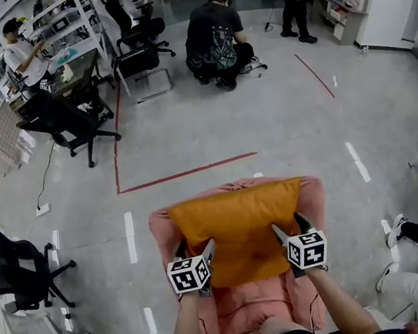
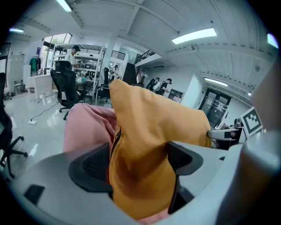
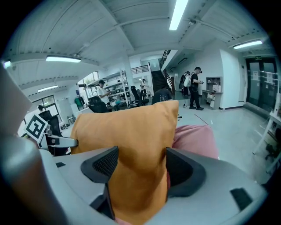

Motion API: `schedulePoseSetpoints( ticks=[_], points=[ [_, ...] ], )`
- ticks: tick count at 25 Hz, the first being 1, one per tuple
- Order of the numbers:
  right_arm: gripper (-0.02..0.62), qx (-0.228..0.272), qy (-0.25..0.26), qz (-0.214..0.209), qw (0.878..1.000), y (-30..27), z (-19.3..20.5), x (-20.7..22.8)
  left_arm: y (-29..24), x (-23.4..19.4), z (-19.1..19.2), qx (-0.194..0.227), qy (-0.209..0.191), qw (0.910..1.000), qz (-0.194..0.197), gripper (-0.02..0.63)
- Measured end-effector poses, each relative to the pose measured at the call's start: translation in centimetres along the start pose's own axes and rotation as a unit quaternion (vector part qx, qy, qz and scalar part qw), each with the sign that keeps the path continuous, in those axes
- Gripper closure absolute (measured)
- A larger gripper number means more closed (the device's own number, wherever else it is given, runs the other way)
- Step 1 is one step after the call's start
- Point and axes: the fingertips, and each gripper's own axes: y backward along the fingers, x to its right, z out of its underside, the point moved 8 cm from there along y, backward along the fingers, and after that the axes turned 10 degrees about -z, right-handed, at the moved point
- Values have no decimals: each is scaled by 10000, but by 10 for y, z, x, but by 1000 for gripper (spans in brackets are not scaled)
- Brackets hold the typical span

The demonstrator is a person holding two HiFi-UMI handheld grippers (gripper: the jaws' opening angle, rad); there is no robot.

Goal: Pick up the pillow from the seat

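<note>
pink seat (image 1: 163,231) | orange pillow (image 1: 240,220) on it, edge between jaws | left tool (image 1: 195,248), right tool (image 1: 291,229) released

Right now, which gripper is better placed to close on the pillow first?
Right, slightly. The pillow fills the right gripper pad to pad; the left gripper also straddles a corner, but a gap shows beside one pad.

The pillow (image 1: 241,224) is orange, the seat (image 1: 162,231) pink, the floor (image 1: 278,105) grey.
</note>
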Motion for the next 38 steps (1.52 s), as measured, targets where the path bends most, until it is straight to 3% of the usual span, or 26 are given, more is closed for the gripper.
schedulePoseSetpoints(
  ticks=[7,14,18,20,22,29,38],
  points=[
    [258,-77,-73,-131,9999,-7,3,7,-2,-2,1,58,-30,10000,14,199],
    [261,-46,-144,-364,9992,-11,3,10,-2,1,-3,153,-420,9990,19,201],
    [264,-75,-20,-426,9991,-13,2,6,-1,5,-4,180,-630,9973,319,302],
    [267,-101,29,-425,9990,-14,1,5,-1,7,-6,162,-683,9970,324,314],
    [286,-146,43,-471,9988,-14,0,4,0,10,-7,111,-753,9967,297,326],
    [450,-272,213,-556,9979,-7,1,-3,14,22,-7,-102,-931,9946,451,409],
    [494,-247,177,-545,9981,11,-4,-17,36,28,-11,-48,-1035,9932,531,470]
  ],
)
